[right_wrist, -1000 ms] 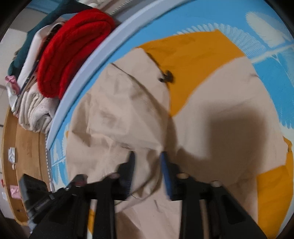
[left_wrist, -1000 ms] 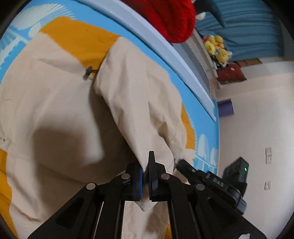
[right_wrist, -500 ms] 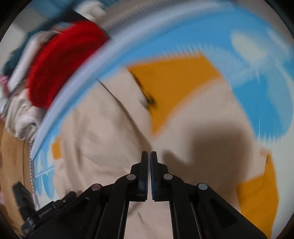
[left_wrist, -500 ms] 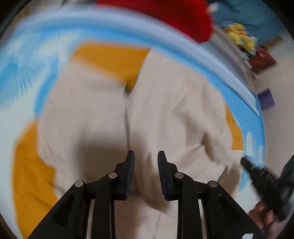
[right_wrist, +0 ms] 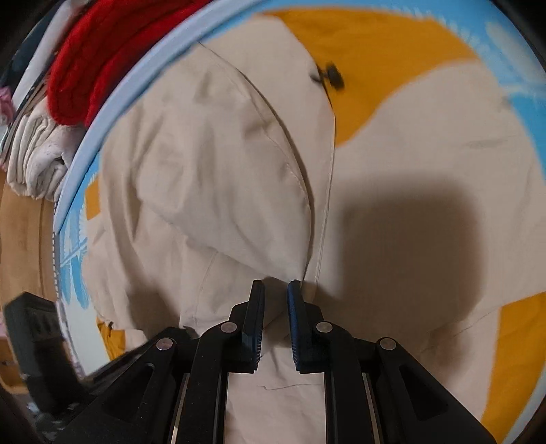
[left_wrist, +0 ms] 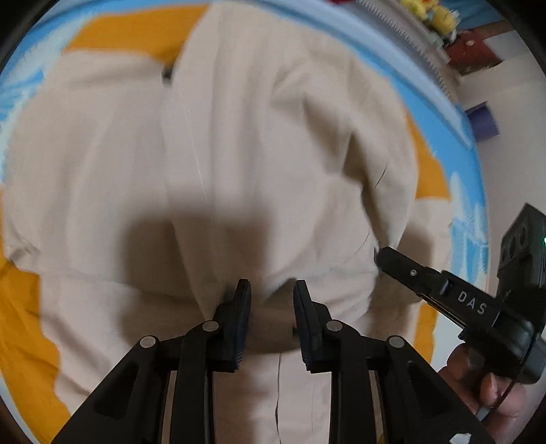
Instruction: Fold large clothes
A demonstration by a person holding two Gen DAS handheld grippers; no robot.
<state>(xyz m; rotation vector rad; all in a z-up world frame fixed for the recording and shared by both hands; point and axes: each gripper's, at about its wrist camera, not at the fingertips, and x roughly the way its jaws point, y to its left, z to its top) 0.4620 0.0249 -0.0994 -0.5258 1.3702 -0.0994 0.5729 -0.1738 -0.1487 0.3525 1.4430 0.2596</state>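
A large beige garment (left_wrist: 239, 153) lies spread on a blue and orange patterned sheet (left_wrist: 112, 30), with one side folded over its middle. It also fills the right wrist view (right_wrist: 211, 177). My left gripper (left_wrist: 271, 290) is open just above the folded cloth, holding nothing. My right gripper (right_wrist: 275, 290) is open with a narrow gap over the fold's edge, empty. The right gripper also shows at the right of the left wrist view (left_wrist: 382, 254), its tip by the garment's edge. A small black toggle (right_wrist: 331, 77) lies at the garment's far edge.
A red knitted garment (right_wrist: 92, 61) and folded white cloth (right_wrist: 37, 157) are piled beyond the sheet's pale blue border (right_wrist: 112, 102). A wooden surface (right_wrist: 24, 232) is at the left. Yellow soft toys (left_wrist: 433, 15) and a purple object (left_wrist: 483, 121) lie off to the right.
My left gripper let go of the beige cloth and opened; the folded part now lies flat. My right gripper shut half a second ago and has opened slightly again. Both cameras moved closer over the garment.
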